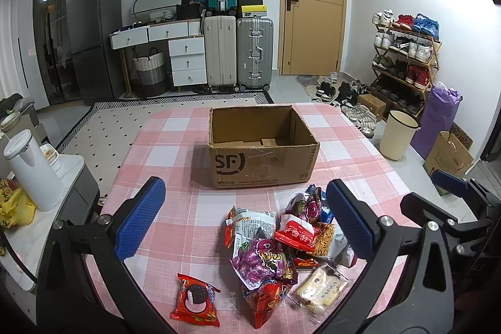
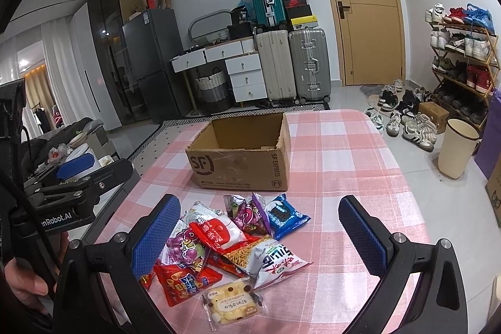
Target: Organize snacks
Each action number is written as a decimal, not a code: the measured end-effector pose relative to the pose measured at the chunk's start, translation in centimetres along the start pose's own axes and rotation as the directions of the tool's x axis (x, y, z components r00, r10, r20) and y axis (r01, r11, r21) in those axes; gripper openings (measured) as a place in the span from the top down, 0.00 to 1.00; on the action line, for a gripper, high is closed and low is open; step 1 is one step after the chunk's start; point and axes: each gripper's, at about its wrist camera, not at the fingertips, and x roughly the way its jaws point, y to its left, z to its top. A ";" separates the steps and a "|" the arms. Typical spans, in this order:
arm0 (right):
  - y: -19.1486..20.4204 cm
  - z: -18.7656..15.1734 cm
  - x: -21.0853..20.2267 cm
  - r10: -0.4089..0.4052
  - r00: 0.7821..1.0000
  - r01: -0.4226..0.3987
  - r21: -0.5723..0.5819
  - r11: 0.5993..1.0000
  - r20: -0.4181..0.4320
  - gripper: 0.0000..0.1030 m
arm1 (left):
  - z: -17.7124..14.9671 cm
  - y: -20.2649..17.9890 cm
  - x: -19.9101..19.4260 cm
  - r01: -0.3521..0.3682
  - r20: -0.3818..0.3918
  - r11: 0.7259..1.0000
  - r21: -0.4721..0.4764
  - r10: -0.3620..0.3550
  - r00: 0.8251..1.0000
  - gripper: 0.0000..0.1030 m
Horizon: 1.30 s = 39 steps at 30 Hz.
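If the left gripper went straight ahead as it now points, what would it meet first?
Probably the cardboard box. The open left gripper points over the far edge of the snack pile toward the box's front wall. If it is angled downward, it might clip the pile first; depth is unclear.

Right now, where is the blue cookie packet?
In the right wrist view, the blue cookie packet lies on the table's right edge of the snack pile, just before the cardboard box.

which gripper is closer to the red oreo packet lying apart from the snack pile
Left. The left gripper hangs open right over the red Oreo packet, which lies just below its left finger. The right gripper, also open, sits farther right over the main pile; the packet is outside its view.
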 end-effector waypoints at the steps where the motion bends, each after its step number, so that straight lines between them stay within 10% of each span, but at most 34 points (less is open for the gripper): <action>1: 0.0 0.0 0.0 0.002 1.000 -0.002 0.000 1.000 -0.001 0.00 | 0.0 0.0 0.0 0.000 0.000 1.000 0.000 0.000 1.000 0.01; 39: 0.2 -0.3 0.4 0.016 1.000 -0.015 0.012 1.000 -0.014 0.00 | -0.6 -0.3 -1.2 0.033 0.004 0.999 -0.010 -0.033 0.999 0.01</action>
